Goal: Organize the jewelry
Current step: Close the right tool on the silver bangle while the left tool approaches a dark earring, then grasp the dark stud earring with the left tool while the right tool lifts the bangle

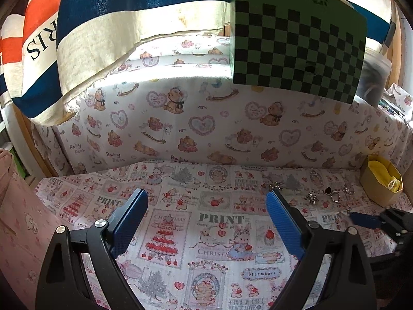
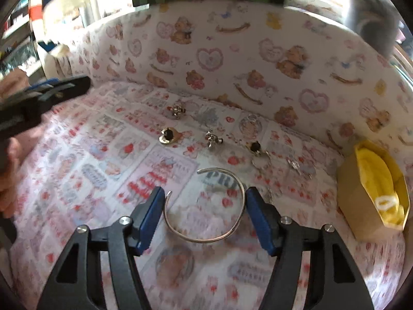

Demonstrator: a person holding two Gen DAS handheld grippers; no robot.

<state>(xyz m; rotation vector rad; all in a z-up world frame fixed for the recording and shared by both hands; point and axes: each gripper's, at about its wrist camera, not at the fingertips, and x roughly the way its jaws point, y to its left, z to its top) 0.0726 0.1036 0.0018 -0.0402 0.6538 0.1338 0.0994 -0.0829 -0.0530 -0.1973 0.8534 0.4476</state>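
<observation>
Bangle (image 2: 206,204) between spread right tongs (image 2: 205,218)

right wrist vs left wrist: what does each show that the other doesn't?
Right wrist only: a silver open bangle lying between the open right tongs, and a gold heart piece. Left wrist only: the open left tongs over bare printed cloth, and a striped towel above. Both: the yellow-lined box, small charms and the checkered board.
</observation>
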